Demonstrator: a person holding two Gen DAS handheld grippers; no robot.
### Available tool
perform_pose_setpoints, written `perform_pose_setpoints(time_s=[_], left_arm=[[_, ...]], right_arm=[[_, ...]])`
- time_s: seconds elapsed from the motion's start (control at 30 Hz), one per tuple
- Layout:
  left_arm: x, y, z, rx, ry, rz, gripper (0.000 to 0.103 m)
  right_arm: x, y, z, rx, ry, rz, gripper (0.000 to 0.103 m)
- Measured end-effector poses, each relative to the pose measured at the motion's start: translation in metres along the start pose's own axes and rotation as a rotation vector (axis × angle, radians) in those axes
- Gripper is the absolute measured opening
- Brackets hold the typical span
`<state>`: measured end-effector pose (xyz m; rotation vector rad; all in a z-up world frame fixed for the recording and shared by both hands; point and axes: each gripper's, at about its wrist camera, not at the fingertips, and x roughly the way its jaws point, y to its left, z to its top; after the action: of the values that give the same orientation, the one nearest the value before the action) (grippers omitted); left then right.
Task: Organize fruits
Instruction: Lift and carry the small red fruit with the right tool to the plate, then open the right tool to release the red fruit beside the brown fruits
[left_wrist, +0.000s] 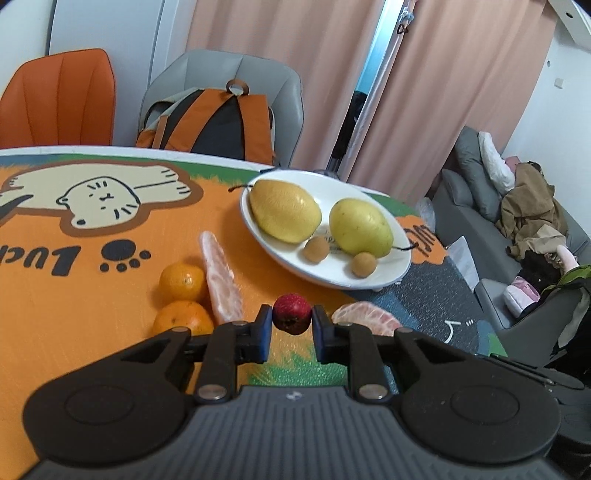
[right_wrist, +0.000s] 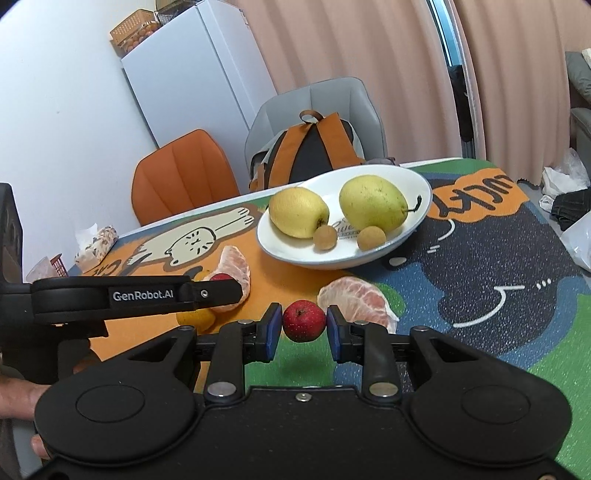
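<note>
My left gripper (left_wrist: 291, 318) is shut on a small red fruit (left_wrist: 291, 314) above the cat-print mat. My right gripper (right_wrist: 303, 322) is shut on another small red fruit (right_wrist: 303, 320) and holds it off the mat. A white plate (left_wrist: 384, 275) holds two yellow pears (left_wrist: 284, 210) (left_wrist: 360, 227) and two small brown longans (left_wrist: 316, 250) (left_wrist: 364, 264); the plate also shows in the right wrist view (right_wrist: 288, 249). Two oranges (left_wrist: 183, 282) (left_wrist: 183, 319) and two peeled pomelo segments (left_wrist: 221, 280) (left_wrist: 365, 317) lie on the mat. The left gripper's body (right_wrist: 136, 295) crosses the right wrist view.
An orange chair (left_wrist: 59, 99) and a grey chair with an orange backpack (left_wrist: 218, 122) stand behind the table. A white fridge (right_wrist: 192, 74) stands in the corner. A grey sofa with clothes (left_wrist: 517, 206) is at the right. A tissue pack (right_wrist: 96, 243) lies at the table's far left.
</note>
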<state>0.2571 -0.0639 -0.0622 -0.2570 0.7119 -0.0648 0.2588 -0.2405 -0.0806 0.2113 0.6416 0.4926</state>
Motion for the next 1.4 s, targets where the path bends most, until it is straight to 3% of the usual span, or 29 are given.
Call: perform_pose_setpoints(time_s=[0.83, 1.4], left_arm=[[0.005, -0.011, 0.046, -0.013, -0.067, -0.004, 0.021], [0.059, -0.005, 0.068, -0.083, -0.026, -0.005, 0.025]], right_arm=[[0.010, -0.008, 0.047, 0.005, -0.072, 0.027, 0.028], [0.027, -0.029, 0.069, 0.000, -0.058, -0.020, 0.028]])
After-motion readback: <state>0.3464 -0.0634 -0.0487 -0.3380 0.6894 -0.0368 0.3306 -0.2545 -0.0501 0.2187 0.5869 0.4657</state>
